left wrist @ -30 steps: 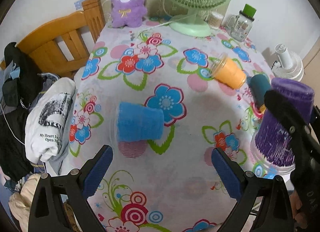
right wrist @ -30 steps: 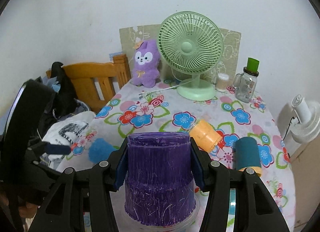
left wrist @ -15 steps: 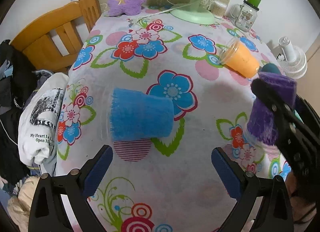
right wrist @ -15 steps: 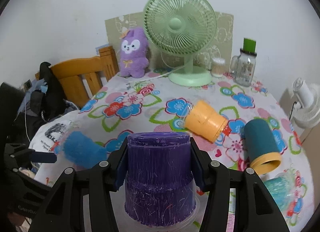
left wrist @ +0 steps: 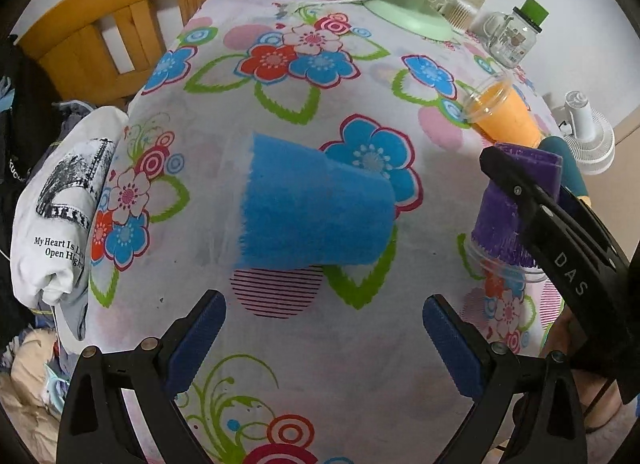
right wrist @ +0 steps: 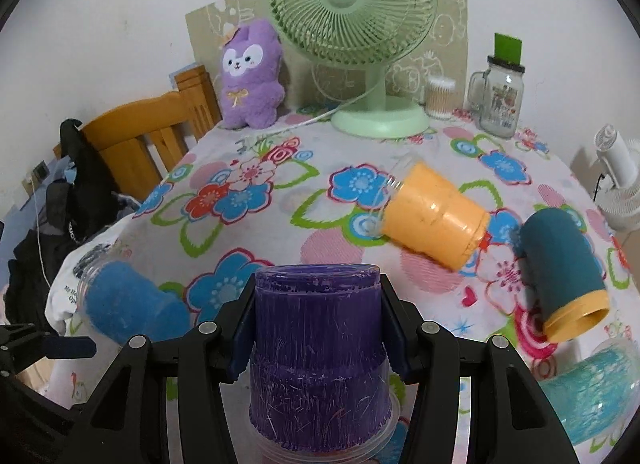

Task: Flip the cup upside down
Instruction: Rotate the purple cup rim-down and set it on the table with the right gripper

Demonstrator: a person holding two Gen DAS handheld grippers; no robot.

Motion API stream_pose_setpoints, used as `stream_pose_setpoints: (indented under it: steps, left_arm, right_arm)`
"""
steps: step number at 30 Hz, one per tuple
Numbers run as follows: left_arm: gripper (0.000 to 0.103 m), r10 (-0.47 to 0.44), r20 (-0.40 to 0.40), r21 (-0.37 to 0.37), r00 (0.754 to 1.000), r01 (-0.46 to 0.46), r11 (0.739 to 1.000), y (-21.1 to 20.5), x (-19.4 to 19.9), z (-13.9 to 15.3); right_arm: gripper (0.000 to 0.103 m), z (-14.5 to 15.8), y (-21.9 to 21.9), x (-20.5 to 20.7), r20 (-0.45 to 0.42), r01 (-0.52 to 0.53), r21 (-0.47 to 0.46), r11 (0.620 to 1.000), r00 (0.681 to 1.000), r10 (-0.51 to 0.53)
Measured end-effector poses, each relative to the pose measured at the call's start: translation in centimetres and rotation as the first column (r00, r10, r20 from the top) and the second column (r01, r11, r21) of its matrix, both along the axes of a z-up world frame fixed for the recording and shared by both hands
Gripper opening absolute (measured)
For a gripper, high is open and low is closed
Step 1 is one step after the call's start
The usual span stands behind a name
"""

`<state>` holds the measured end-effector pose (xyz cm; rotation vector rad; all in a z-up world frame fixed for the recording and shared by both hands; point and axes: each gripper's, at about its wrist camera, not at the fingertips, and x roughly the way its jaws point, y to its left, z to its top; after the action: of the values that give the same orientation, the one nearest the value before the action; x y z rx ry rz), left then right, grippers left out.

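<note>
left tool (left wrist: 324,338) has closed in on the blue cup (left wrist: 316,211) over the last second, fingers spread, nothing held; that cup looks like the next flip. right tool (right wrist: 318,320) is clenched on the purple cup (right wrist: 320,352), mouth down, right of the blue cup. blue, orange cup (right wrist: 434,219) and teal cup (right wrist: 560,264) lie sideways on the surface (left wrist: 360,384), contents not visible.

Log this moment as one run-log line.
right gripper: shut on purple cup, rim down | left gripper: open, facing blue cup lying on its side | orange cup: on its side
</note>
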<state>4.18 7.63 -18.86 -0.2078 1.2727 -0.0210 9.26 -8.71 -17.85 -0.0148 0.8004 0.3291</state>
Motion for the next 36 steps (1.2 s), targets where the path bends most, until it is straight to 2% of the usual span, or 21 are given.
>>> stream_pose_setpoints:
  steps: [9,17,21,23,28,36]
  left_arm:
    - [0.1,-0.022,-0.025,-0.015,0.999,0.022,1.0,-0.1,0.4,-0.8]
    - [0.1,-0.053,-0.047,-0.014,0.998,0.052,0.999,-0.7,0.4,-0.7]
    - [0.1,-0.073,-0.059,0.015,0.996,0.074,0.997,-0.9,0.3,-1.0]
    - [0.1,-0.074,-0.068,0.024,0.995,0.076,0.997,-0.9,0.3,-1.2]
    - [0.1,-0.077,-0.101,0.042,0.992,0.082,0.996,-0.9,0.4,-1.8]
    - [0.1,-0.093,-0.154,0.057,0.984,0.102,0.993,-1.5,0.0,-2.3]
  right_arm:
    - [0.057,0.0,-0.1,-1.3,0.019,0.02,-0.011,1.0,1.0,-0.02]
    - [0.059,0.2,-0.6,-2.3,-0.034,0.034,-0.017,0.999,0.999,-0.035]
    - [0.063,-0.5,-0.5,-2.0,-0.118,0.033,-0.018,0.999,0.992,-0.035]
    - [0.076,-1.2,-0.5,-1.8,-0.182,0.023,-0.011,1.0,0.983,-0.025]
    - [0.092,-2.4,-0.5,-2.0,-0.269,0.059,-0.06,0.996,0.96,-0.073]
    - [0.092,-3.0,-1.0,-2.5,-0.363,0.052,-0.089,0.995,0.928,-0.081]
